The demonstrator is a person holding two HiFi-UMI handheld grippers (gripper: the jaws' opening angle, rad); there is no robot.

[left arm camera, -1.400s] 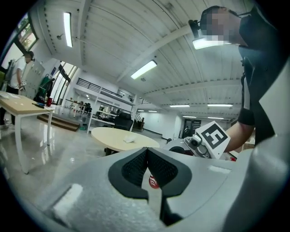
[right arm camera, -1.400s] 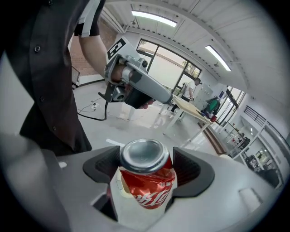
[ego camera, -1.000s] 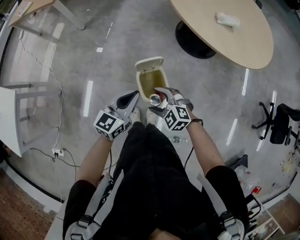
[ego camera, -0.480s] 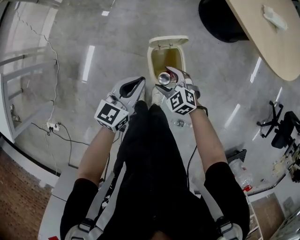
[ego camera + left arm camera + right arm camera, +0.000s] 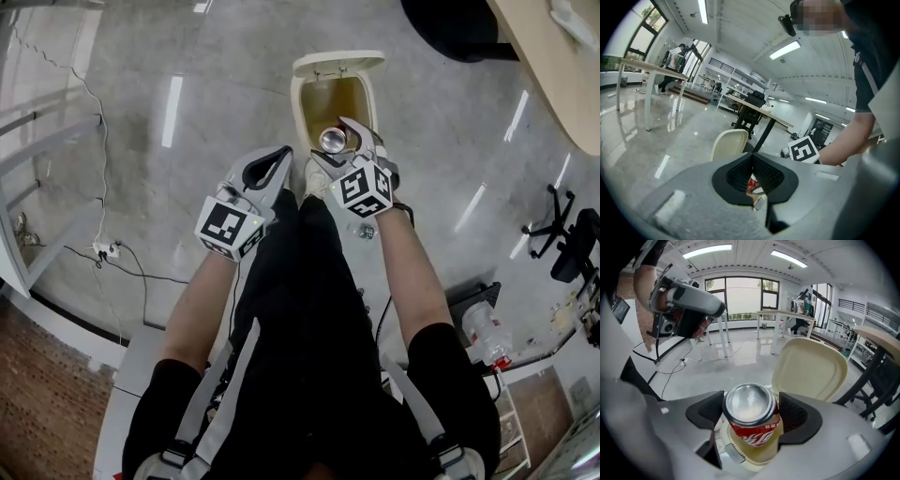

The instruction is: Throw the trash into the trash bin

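1. The shiny grey floor (image 5: 141,187) lies under everything.
2. The cream plastic trash bin (image 5: 300,105) stands with its lid up.
3. The left gripper (image 5: 277,162) has its fingers together, holding nothing.
4. The right gripper (image 5: 342,145) hangs over the bin's open top.
5. The red metal drink can (image 5: 749,405) is squeezed between the right gripper's fingers.

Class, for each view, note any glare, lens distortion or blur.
Head view: ceiling lights streak as glare on the glossy floor. Left gripper view: fisheye curvature, dark corners. Right gripper view: the can is sharp, its metal end shining; background bends.
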